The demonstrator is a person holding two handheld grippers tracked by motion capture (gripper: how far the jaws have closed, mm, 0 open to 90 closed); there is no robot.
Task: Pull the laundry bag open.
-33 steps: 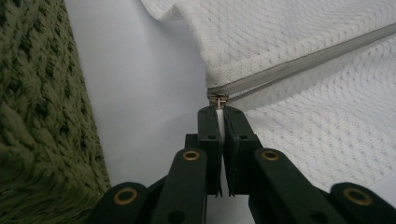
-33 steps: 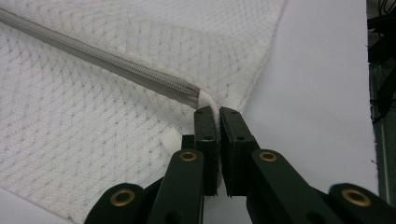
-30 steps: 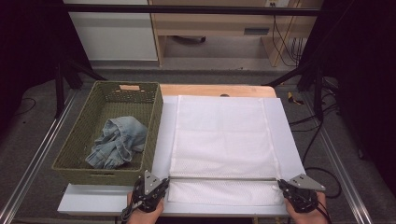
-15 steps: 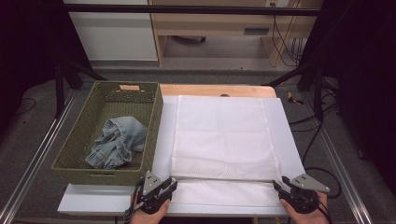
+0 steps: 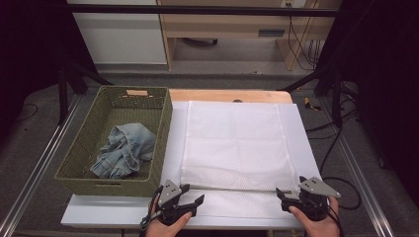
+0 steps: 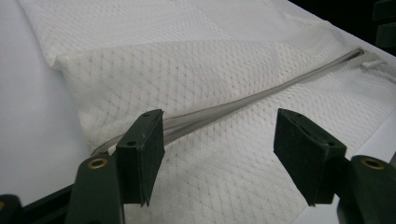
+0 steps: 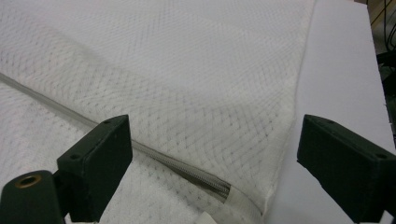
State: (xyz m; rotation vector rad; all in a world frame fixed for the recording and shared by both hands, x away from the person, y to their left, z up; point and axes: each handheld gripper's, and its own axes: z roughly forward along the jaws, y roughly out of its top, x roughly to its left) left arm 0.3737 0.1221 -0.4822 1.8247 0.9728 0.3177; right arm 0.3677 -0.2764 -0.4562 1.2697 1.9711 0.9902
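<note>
A white mesh laundry bag (image 5: 234, 143) lies flat on the white board (image 5: 306, 148), with its grey zipper (image 5: 237, 188) running across near the front edge. My left gripper (image 5: 193, 193) sits at the zipper's left end and my right gripper (image 5: 282, 196) at its right end. Both have just been opening their jaws and now stand open. In the left gripper view the mesh (image 6: 187, 65) and zipper (image 6: 261, 91) lie below my left gripper (image 6: 219, 154), untouched by the pads. In the right gripper view the zipper's end (image 7: 163, 161) lies under my right gripper (image 7: 215, 163).
A green woven basket (image 5: 163, 133) stands left of the board, with crumpled blue denim (image 5: 123, 150) inside. A wooden table edge (image 5: 227, 95) shows behind the board. Metal rails run along both sides, and cables lie on the floor at the right.
Both grippers were shut at the ends of the zipper and have opened, letting go of the bag. The hands have barely shifted.
</note>
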